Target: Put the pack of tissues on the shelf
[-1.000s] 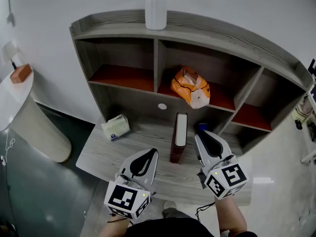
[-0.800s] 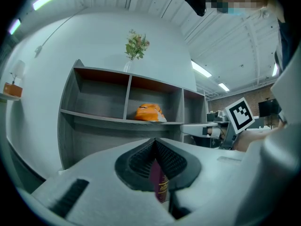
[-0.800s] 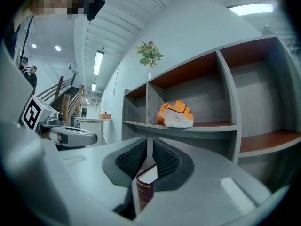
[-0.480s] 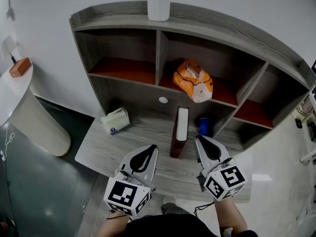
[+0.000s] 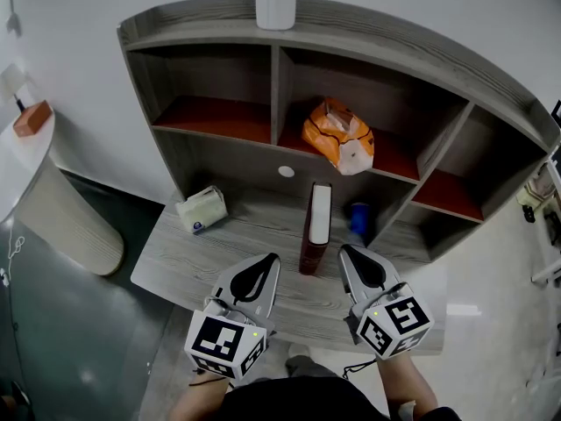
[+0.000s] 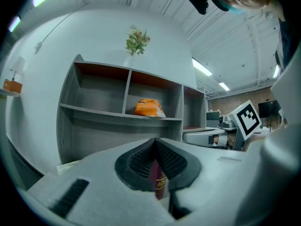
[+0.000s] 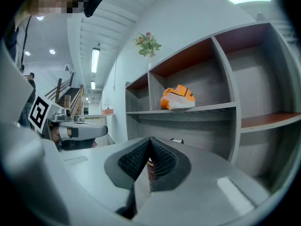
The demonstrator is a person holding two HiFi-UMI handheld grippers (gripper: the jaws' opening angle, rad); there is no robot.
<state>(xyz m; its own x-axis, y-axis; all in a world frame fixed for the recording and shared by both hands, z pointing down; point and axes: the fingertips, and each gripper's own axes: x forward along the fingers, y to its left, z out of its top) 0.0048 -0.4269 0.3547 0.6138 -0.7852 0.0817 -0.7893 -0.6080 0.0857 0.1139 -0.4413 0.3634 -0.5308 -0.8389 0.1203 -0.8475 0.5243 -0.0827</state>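
Left gripper (image 5: 269, 260) and right gripper (image 5: 345, 252), its jaws just closed, are both pressed together empty; the pack of tissues (image 5: 202, 210) lies slantwise on the desk (image 5: 188, 261), forward-left, nearer the left gripper.

My head view looks steeply down from above the desk (image 5: 197, 266). The left gripper (image 5: 266, 263) and right gripper (image 5: 347, 254) sit close at the bottom edge, with the shelf (image 5: 279, 86) beyond. Each gripper view rides low behind its own jaws and faces the shelf roughly level, one from the left, one from the right. Each catches the other gripper at its edge. All three views share the shelf, the pack (image 5: 337, 136) and the book (image 5: 317, 222).
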